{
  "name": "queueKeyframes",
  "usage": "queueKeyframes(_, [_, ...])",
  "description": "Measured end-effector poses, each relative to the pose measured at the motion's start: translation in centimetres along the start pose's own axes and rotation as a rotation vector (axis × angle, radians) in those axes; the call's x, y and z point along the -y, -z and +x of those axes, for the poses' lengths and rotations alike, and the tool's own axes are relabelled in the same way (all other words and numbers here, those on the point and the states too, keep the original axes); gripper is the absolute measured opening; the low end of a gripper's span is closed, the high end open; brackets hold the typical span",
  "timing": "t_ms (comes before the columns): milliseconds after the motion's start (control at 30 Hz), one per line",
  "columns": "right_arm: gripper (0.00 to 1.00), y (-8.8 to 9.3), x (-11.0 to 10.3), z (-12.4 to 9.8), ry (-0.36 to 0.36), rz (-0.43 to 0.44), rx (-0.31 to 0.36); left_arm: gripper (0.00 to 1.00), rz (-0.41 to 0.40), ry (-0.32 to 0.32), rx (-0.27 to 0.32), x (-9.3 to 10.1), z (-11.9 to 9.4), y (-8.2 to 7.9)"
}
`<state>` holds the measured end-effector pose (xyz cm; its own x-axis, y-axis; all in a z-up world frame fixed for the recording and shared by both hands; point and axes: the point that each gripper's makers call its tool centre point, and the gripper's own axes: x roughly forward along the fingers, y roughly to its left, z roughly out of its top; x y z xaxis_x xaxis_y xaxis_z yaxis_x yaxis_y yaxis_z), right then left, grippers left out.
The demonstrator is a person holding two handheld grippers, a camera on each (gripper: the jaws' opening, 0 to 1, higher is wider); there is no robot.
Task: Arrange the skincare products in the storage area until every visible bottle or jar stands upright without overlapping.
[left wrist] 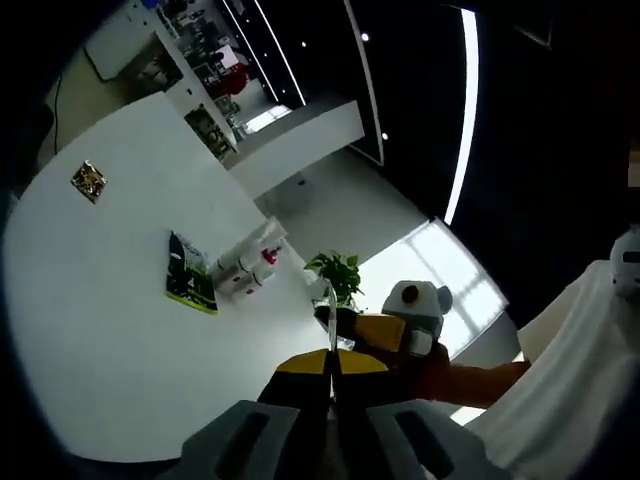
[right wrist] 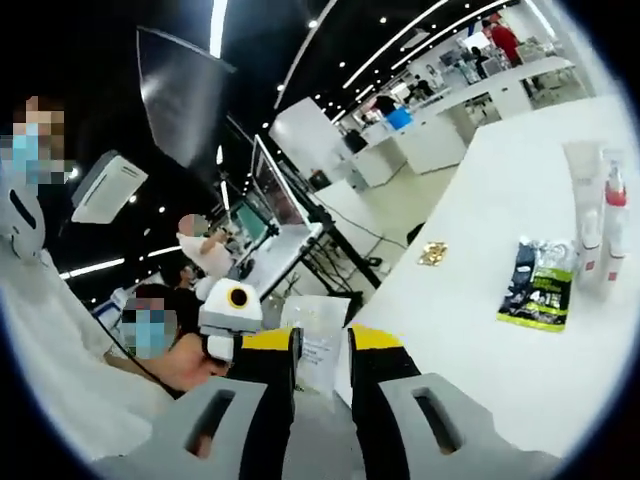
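Observation:
The skincare products stand at the far side of a white table: white tubes and a red-capped bottle huddle close together. From the right gripper view the same white tubes and red-capped bottle are upright at the right edge. My left gripper is shut, with nothing visible in it, above the table's near edge. My right gripper is open, off the table's end and far from the products. Each gripper also appears in the other's view, right gripper and left gripper, held by a hand.
A green and black packet lies flat beside the products. A small gold item sits apart on the table. A potted plant stands beyond the table's end. A pale translucent sheet shows behind the right jaws. People sit nearby.

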<state>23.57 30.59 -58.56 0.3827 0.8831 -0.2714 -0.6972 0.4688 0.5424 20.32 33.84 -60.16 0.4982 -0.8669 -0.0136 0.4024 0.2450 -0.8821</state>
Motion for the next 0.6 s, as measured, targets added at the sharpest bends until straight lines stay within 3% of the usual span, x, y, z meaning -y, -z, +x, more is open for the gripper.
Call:
queueKeyframes(100, [0.34, 2.5, 3.2, -2.6, 0.167, -0.150, -0.073, 0.00, 0.000, -0.024, -0.008, -0.2, 0.3, 0.1])
queueKeyframes(133, [0.37, 2.9, 3.5, -2.9, 0.182, -0.166, -0.088, 0.01, 0.003, -0.030, -0.013, -0.3, 0.4, 0.2])
queueKeyframes(333, [0.43, 9.3, 8.8, -7.0, 0.402, -0.439, -0.361, 0.01, -0.016, -0.062, -0.025, -0.9, 1.1, 0.5])
queueKeyframes(433, [0.41, 10.6, 9.0, -7.2, 0.407, -0.442, -0.358, 0.01, -0.028, -0.070, -0.029, -1.2, 1.5, 0.4])
queueKeyframes(533, [0.39, 11.6, 10.0, -7.0, 0.452, -0.335, -0.292, 0.01, -0.050, -0.069, -0.025, -1.5, 2.1, 0.4])
queueKeyframes(567, [0.38, 11.9, 10.7, -7.2, 0.496, -0.332, -0.302, 0.01, -0.056, -0.076, -0.024, -1.7, 2.2, 0.3])
queueKeyframes(600, [0.35, 12.3, 11.3, -7.2, 0.503, -0.452, -0.396, 0.01, -0.063, -0.078, -0.027, -1.8, 2.4, 0.4])
